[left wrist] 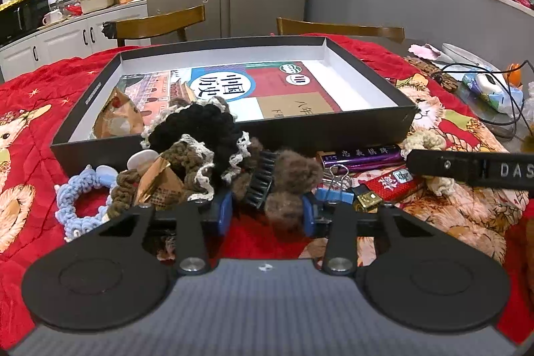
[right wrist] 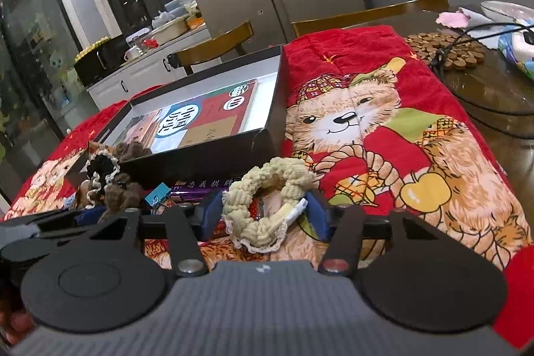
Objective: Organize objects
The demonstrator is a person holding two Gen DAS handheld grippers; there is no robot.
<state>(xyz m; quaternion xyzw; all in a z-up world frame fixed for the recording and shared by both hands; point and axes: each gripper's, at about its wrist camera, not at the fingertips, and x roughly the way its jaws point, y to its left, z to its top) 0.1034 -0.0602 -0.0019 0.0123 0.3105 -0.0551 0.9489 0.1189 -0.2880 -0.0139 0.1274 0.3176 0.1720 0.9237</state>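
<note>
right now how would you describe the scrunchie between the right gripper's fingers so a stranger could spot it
Find the shallow black box on the red bear blanket. Just in front of its near right corner lies a cream knitted scrunchie between the right gripper fingers. It is the only pale one, apart from the dark brown and black ones.

Each gripper is built alike: the left gripper (left wrist: pixel 267 216) and right gripper (right wrist: pixel 263 216) both have a grey body with fine ribbed texture and a small white mark at its front edge, flanked by two round matte-black discs. Black linkage arms with triangular cut-outs pivot on silver screws and run forward to blue fingers (left wrist: pixel 225 212) on a black rail. Seen from the left wrist, the other gripper's black side bears white letters "DAS"
</note>
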